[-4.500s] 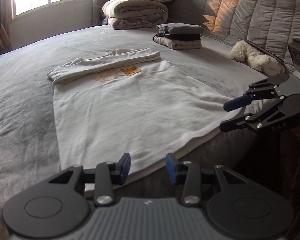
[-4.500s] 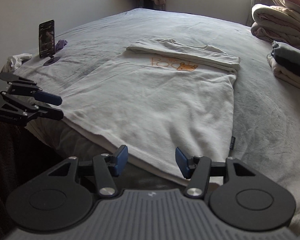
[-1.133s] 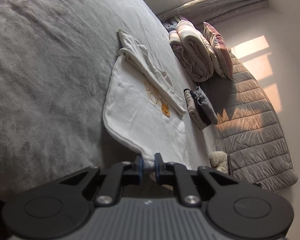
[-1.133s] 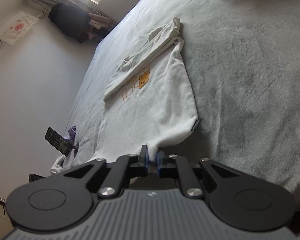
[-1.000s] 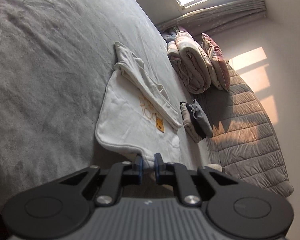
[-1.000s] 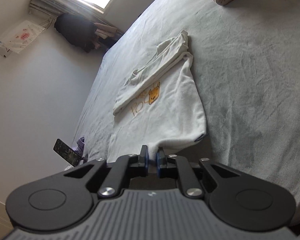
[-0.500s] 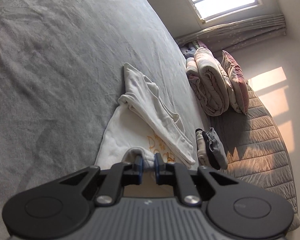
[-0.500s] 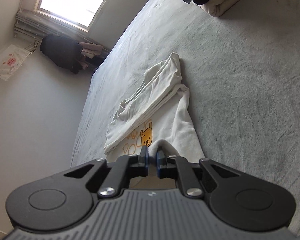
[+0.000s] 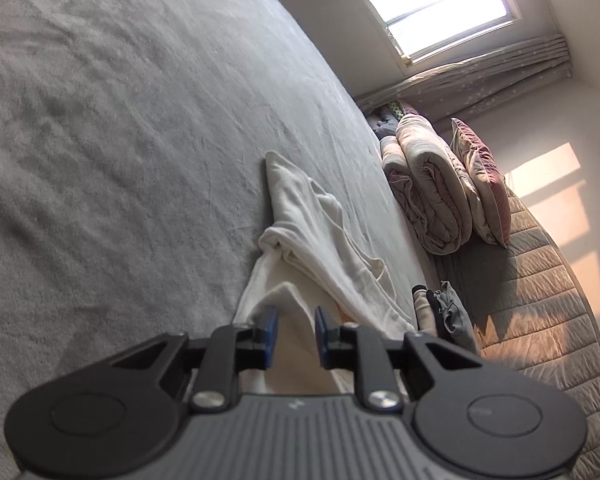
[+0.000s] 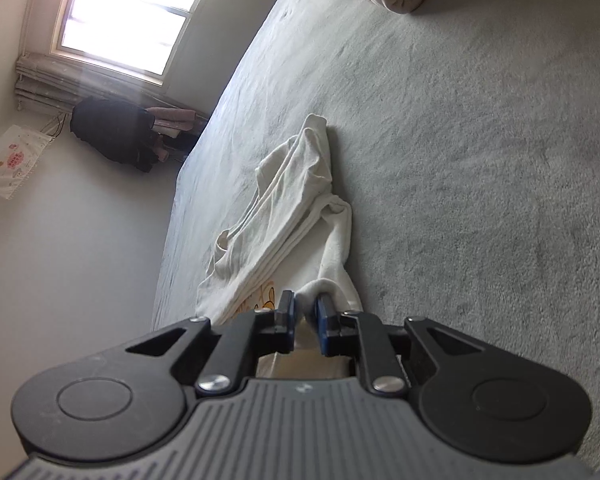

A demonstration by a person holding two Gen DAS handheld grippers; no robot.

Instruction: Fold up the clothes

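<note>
Cream shirt is pinched in the right gripper; left gripper fingers stand apart.

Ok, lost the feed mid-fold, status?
Left gripper open, hem released. Right gripper shut on white T-shirt, hem carried over the folded sleeves. Nothing in the way on the grey bed.

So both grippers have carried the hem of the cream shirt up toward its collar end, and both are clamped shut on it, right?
Not quite. The right gripper is shut on the cream shirt, as the right wrist view shows. The left gripper, in the left wrist view, has its jaws parted, the cloth loose between them. Both are up near the collar end.
</note>
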